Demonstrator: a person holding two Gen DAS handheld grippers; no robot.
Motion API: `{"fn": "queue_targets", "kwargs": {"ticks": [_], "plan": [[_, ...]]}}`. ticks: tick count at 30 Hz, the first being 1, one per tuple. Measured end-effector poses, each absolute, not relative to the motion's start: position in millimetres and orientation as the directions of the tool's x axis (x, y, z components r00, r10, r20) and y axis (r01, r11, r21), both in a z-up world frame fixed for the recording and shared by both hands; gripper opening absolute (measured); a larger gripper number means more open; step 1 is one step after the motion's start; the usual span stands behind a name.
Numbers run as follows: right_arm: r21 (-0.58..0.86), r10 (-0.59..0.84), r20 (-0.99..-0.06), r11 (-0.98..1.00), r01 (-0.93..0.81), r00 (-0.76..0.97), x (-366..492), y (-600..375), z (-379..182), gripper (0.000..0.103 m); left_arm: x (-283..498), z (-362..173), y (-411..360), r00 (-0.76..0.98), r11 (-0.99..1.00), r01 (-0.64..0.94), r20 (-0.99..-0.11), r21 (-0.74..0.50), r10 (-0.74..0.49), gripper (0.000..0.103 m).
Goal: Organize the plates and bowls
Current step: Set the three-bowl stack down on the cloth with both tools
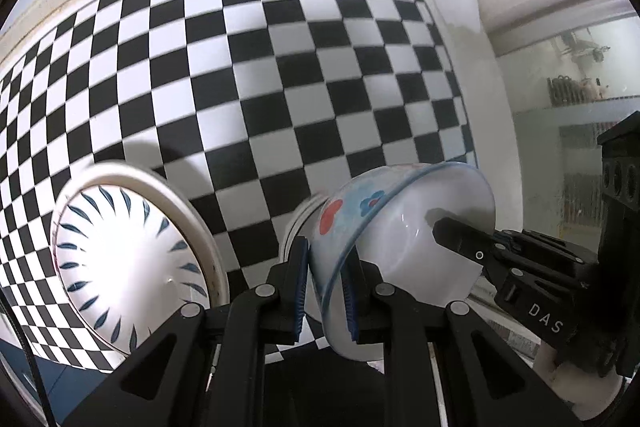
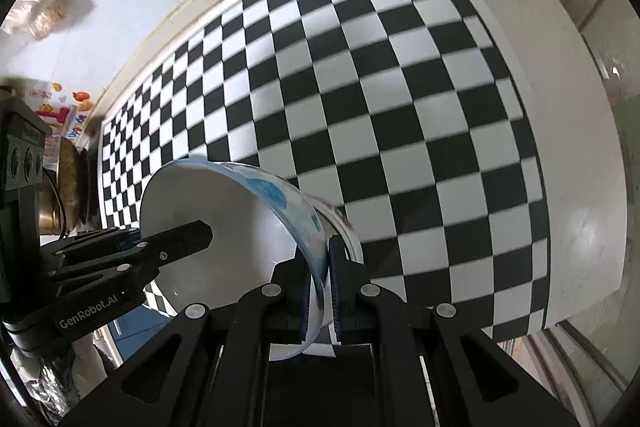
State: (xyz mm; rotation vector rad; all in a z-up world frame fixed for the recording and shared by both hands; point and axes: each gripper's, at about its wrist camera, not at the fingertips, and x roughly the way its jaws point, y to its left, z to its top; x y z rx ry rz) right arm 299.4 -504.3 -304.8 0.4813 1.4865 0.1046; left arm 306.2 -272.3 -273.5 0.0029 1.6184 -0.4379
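Observation:
A white bowl with red and blue flowers (image 1: 400,227) is held tilted above the checkered cloth (image 1: 280,67). My left gripper (image 1: 326,287) is shut on its near rim. My right gripper (image 2: 318,291) is shut on the opposite rim of the same bowl (image 2: 224,219). Each gripper shows in the other's view, with one finger inside the bowl: the right gripper (image 1: 460,235) and the left gripper (image 2: 180,235). A white bowl with blue leaf strokes (image 1: 132,267) sits in a cream plate (image 1: 208,251) on the cloth, left of the left gripper.
The checkered cloth (image 2: 400,107) covers a white table (image 2: 576,187) with its edge at the right. A brass-coloured pot (image 2: 68,187) and colourful packaging (image 2: 64,111) stand at the left. A window and radiator (image 1: 572,91) lie beyond the table at the right.

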Motion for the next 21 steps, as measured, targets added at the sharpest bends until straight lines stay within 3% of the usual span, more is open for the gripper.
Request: {"fn": "queue_targets", "kwargs": {"ticks": [21], "plan": [[0.272,0.284,-0.958,0.943,0.191,-0.042,295.1,-476.0,-337.2,0.012,288.8,-304.0,-282.1,-0.097,0.938,0.306,-0.986,-0.162,-0.139,0.014]]}}
